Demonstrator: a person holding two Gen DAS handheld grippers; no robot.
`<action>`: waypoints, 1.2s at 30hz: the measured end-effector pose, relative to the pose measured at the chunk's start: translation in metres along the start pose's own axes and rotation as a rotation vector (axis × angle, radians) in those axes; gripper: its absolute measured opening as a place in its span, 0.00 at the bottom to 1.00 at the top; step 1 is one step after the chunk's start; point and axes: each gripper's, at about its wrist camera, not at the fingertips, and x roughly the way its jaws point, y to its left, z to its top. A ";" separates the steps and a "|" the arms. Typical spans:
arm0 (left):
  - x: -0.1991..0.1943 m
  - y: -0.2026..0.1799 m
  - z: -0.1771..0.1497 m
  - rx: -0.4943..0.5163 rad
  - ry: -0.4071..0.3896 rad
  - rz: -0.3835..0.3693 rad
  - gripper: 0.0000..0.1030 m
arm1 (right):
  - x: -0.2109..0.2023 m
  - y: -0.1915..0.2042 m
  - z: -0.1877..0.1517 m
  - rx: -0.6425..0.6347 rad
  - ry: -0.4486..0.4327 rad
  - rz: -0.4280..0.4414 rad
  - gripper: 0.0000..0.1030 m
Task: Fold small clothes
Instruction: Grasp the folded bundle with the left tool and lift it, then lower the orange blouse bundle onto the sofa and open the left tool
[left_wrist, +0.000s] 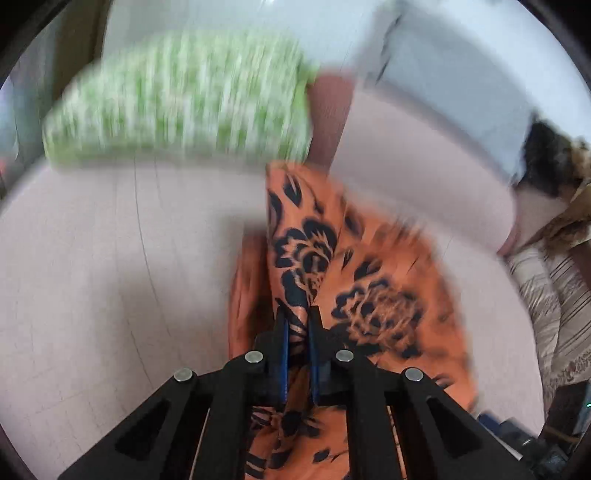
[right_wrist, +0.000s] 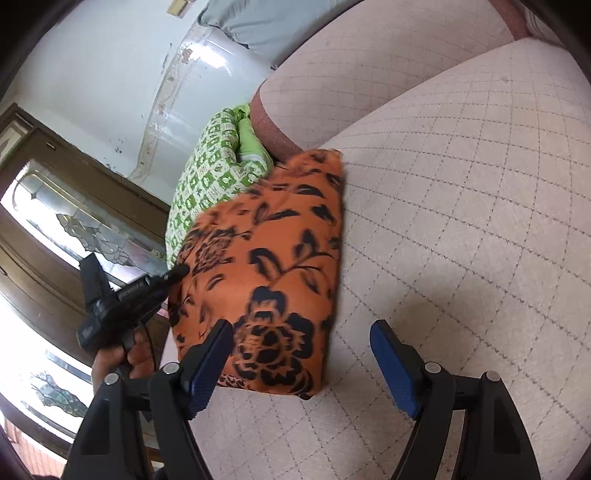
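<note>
A: Report the scene from the left side across.

B: At far left stand a dark wooden door frame with patterned glass (right_wrist: 74, 229) and a white wall (right_wrist: 110, 74). Next comes the green-and-white checked folded cloth (right_wrist: 207, 166), then the orange fabric garment with a black floral print (right_wrist: 266, 266), just beside it, both lying on the pale quilted cushion surface (right_wrist: 461, 221).

A: State of each tool?

B: The left gripper (left_wrist: 298, 314) is clamped on a raised fold of the orange garment (the blue pads (left_wrist: 283, 343) pinch cloth between them). In the right-wrist view it meets the garment's left edge, with the person's hand (right_wrist: 118, 362) below it. The right gripper (right_wrist: 301, 339) stands wide and holds nothing.

A: The governing relation?

B: The garment's long axis runs away from the right gripper, its near end just ahead and left of centre of the jaws. The left hand is nearer, already in contact. The right side of the cushion is bare.
</note>
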 end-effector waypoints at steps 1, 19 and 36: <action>0.016 0.004 -0.004 -0.009 0.044 0.017 0.10 | 0.002 0.000 0.000 0.002 0.007 -0.002 0.77; -0.011 -0.004 0.011 0.073 -0.045 0.011 0.24 | 0.074 -0.003 0.009 0.256 0.161 0.220 0.81; 0.020 0.004 -0.031 0.140 0.032 0.043 0.27 | 0.094 0.008 0.075 0.202 0.136 0.182 0.87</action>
